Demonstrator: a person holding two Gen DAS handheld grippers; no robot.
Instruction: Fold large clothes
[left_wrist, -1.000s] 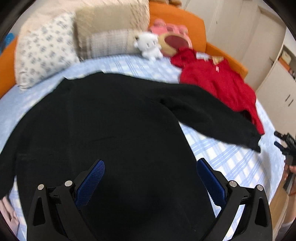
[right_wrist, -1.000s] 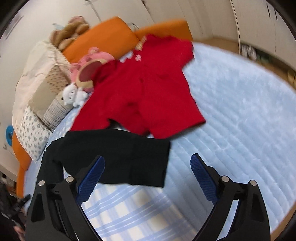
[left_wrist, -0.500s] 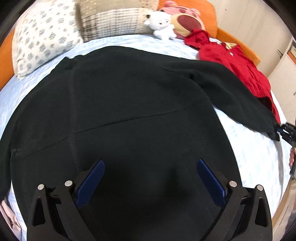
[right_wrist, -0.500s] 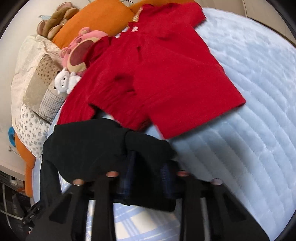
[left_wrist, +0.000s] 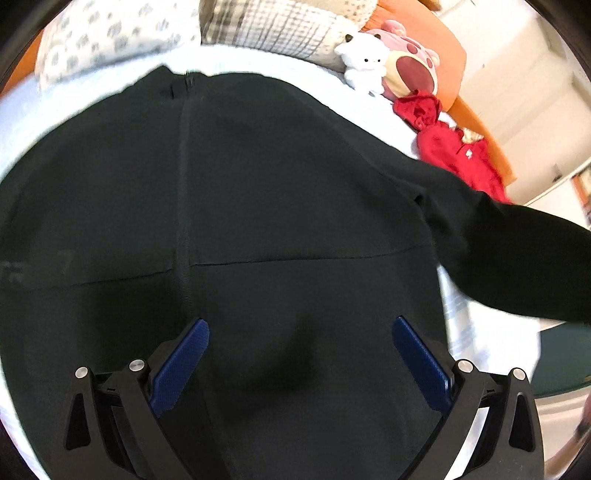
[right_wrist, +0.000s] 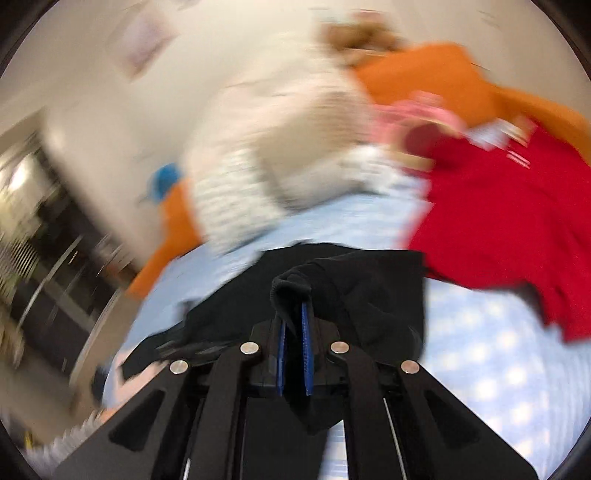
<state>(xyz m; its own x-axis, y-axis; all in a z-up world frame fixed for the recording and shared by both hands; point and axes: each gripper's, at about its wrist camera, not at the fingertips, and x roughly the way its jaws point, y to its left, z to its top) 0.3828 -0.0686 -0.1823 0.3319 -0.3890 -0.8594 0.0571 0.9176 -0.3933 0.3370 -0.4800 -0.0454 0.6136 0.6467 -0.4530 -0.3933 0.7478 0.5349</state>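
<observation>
A large black zip jacket (left_wrist: 280, 206) lies spread on the light blue bed (left_wrist: 491, 339). My left gripper (left_wrist: 301, 328) is open, close above the jacket's lower body, and holds nothing. The jacket's right sleeve (left_wrist: 517, 258) is lifted off the bed at the right. My right gripper (right_wrist: 293, 314) is shut on the black sleeve cuff (right_wrist: 291, 291), with the sleeve cloth (right_wrist: 373, 291) draped around its blue pads. The right wrist view is blurred by motion.
A red garment (right_wrist: 517, 229) lies on the bed to the right, also in the left wrist view (left_wrist: 461, 158). Pillows (left_wrist: 122, 40), a white plush (left_wrist: 364, 62) and a pink plush (left_wrist: 413, 70) sit by the orange headboard (left_wrist: 447, 48).
My right gripper closed on the black sleeve cuff and lifted it, swinging left. My left gripper moved lower and closer over the jacket body, staying open.
</observation>
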